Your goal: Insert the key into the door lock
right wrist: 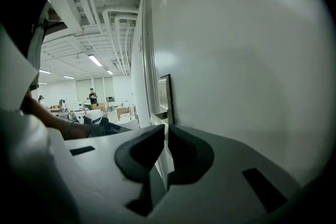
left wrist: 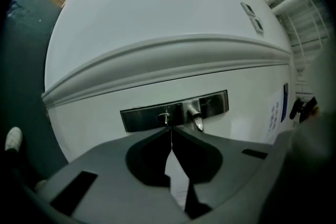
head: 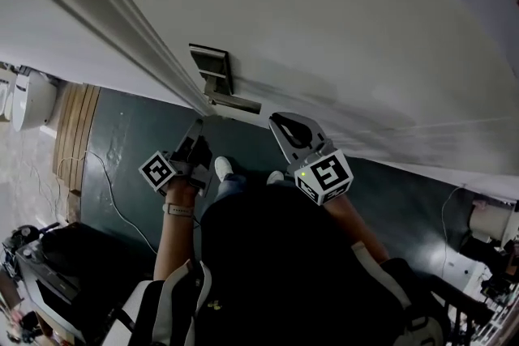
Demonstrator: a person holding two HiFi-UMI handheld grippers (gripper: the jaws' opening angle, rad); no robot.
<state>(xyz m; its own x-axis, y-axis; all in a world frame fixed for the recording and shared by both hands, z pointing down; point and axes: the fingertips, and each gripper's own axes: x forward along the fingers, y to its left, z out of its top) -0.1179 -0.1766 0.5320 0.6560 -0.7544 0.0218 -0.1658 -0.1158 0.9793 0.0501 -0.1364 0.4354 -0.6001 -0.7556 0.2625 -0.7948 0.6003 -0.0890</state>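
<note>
A key is held up to the lock of a white door.

The left gripper [left wrist: 170,129] is squeezed shut on the key [left wrist: 170,140], which is seen only from its edge, as a thin line. The tip of the key is pointed at the round keyhole [left wrist: 165,117] and is just below it. Whether the tip is touching the keyhole cannot be told. The keyhole is set in a shiny metal lock plate [left wrist: 139,119] on the white door [left wrist: 157,23]. A small door handle [left wrist: 196,120] is fixed to the same plate, just beside the keyhole. The right gripper [right wrist: 164,132] is held close to the door, near the lock plate. Its jaws are pressed almost together, and nothing is held between them. A dark green floor [head: 122,142] is seen below the door.
</note>
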